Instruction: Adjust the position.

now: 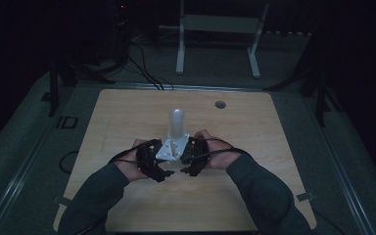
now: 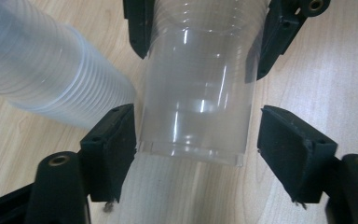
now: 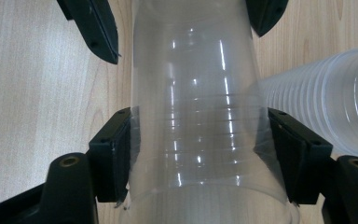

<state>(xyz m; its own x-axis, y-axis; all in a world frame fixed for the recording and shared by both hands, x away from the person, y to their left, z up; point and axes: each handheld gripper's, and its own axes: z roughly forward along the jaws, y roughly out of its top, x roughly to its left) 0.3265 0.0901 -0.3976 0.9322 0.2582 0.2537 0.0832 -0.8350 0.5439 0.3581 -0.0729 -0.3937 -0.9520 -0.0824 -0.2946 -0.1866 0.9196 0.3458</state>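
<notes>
Both grippers meet at the middle of the table (image 1: pixel 127 205) in the high view, our left gripper (image 1: pixel 165 172) and right gripper (image 1: pixel 175 171) drawn close together under a grey plate, just in front of an upright stack of clear cups (image 1: pixel 176 123); we judge the hands are brought together like this so that each tool can take one end of a single cup, likely to separate it or pass it across, though the dim light hides the jaws and the cup between them in this view. Looking along the left gripper (image 2: pixel 193 140), we see the clear cup (image 2: pixel 200 88) lying between its jaws with the left jaw touching the wall and the right jaw standing off with a visible gap, so this tool is spread and not yet clamping; the other gripper's jaws squeeze the same cup farther up, and the stack (image 2: pixel 51 74) lies off to the left, cut off by the frame. Looking along the right gripper (image 3: pixel 198 149), both pads press against the cup (image 3: pixel 196 107), pinching it; the cup's rim runs out of the bottom edge, its transparency makes the wall hard to trace, and the stack (image 3: pixel 326 107) is cropped at right
</notes>
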